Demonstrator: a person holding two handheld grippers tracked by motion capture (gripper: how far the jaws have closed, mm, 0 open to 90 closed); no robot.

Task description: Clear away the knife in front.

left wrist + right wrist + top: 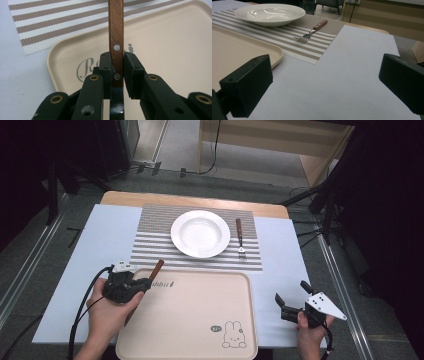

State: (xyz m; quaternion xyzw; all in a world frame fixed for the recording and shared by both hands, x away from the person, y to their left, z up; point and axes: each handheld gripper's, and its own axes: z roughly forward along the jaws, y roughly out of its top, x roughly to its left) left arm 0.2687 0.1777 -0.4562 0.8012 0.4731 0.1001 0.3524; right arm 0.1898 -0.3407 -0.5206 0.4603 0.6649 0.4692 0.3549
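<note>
Gripping a wooden-handled utensil above the beige tray, the left gripper is clamped; right gripper gapes empty. Next: place it left of the white plate.

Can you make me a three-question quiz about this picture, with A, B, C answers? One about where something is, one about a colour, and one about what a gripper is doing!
1. Where is the fork?
A. on the tray
B. on the striped mat, right of the plate
C. in the plate

2. What colour is the plate?
A. white
B. blue
C. black

3. What is the left gripper doing?
A. hanging open
B. holding the fork
C. gripping a wooden handle

Answers:
1 B, it lies on the mat beside the plate.
2 A, the plate is plain white.
3 C, its jaws clamp the brown handle over the tray.
</note>
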